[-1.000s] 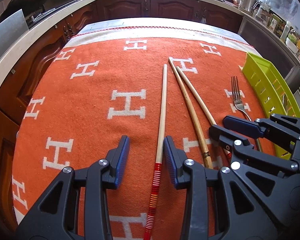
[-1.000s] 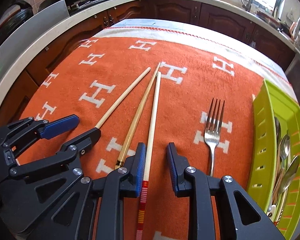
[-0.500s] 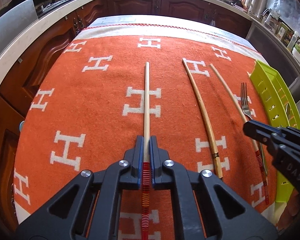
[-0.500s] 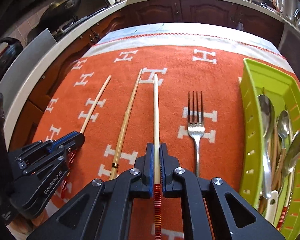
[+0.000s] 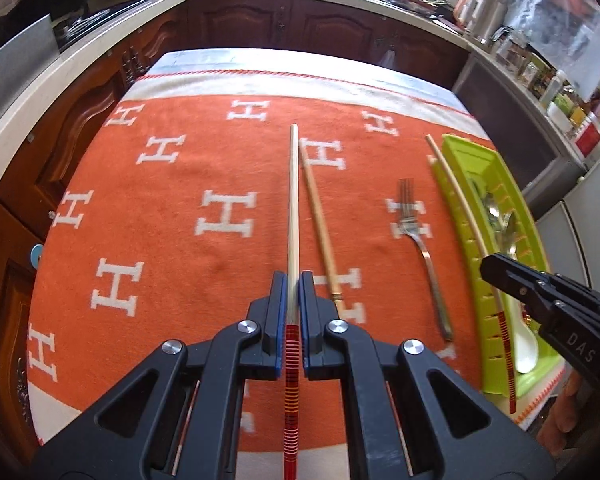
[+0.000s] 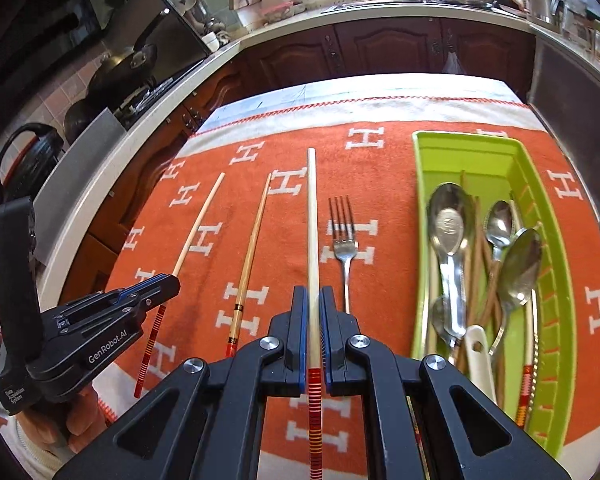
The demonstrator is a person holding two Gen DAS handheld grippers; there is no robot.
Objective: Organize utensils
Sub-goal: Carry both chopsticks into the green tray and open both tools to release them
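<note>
Two chopsticks are clamped, one per tool: the left hand-held gripper (image 5: 294, 312) is closed on a striped chopstick (image 5: 293, 208) running straight ahead along its fingers; a loose chopstick (image 5: 320, 224) and fork (image 5: 422, 248) lie on the table between. The right hand-held gripper (image 6: 313, 328) is closed on its chopstick (image 6: 312, 232), parallel and just left of the green tray (image 6: 536, 216).

Two striped-end chopsticks (image 5: 293, 216) (image 6: 312, 240) held level, plain chopstick (image 6: 252, 248) and fork (image 6: 343, 248) on cloth; green tray (image 6: 540, 216) of spoons
</note>
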